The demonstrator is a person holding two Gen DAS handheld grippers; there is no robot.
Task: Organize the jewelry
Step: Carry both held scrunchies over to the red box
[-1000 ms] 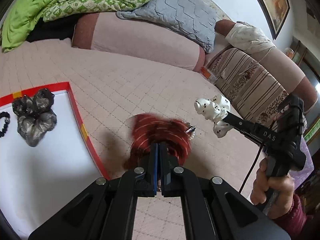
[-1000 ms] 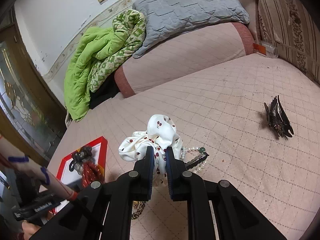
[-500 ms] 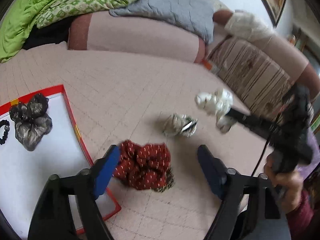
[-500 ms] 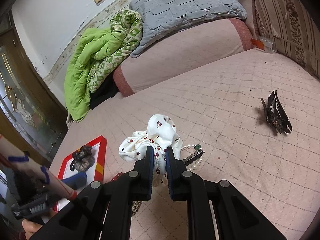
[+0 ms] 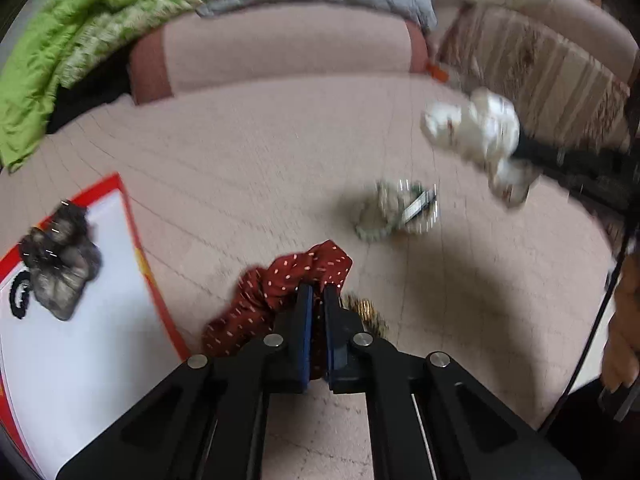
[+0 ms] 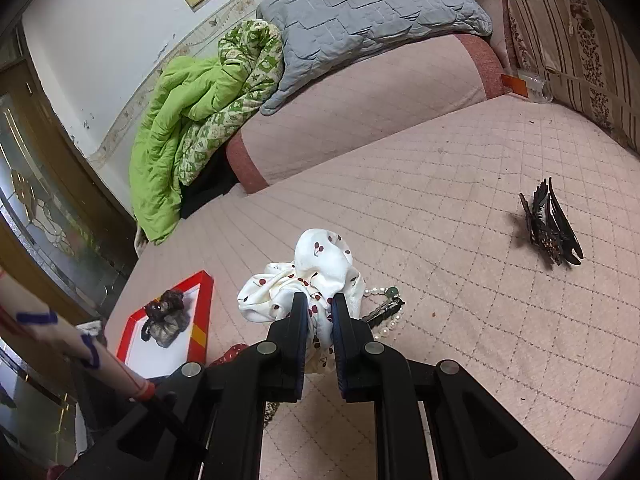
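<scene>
1. The left claw (image 5: 315,300) has just been closing, and its jaws now pinch a fold of the red dotted scrunchie (image 5: 280,292); the scrunchie lies on the pink quilted bed (image 6: 460,200), just beside the red-rimmed white tray (image 5: 132,232) but not in it.
2. The right claw (image 6: 319,312) is clamped on the white cherry-print scrunchie (image 6: 316,272), held above the bed; in the left view the same scrunchie hangs from that claw clear of the quilt.
3. Done so far, by my reading: the tray already carries a dark grey scrunchie (image 5: 60,268) and a small black beaded loop (image 5: 18,296) beside it; nothing else lies inside.
4. Left to do: both held scrunchies have yet to reach the tray; a pearl strand with a green bead (image 6: 384,300) and a dark hair clip (image 6: 384,310) lie tangled together on the bed near the right claw; a black claw-style hair clip (image 6: 550,228) sits well apart to the right; a small gold-coloured piece (image 5: 362,312) shows just beside the left claw, too blurred to name.
5. I judge the job under halfway along; the red scrunchie is nearest the tray and looks the next to go in.
</scene>
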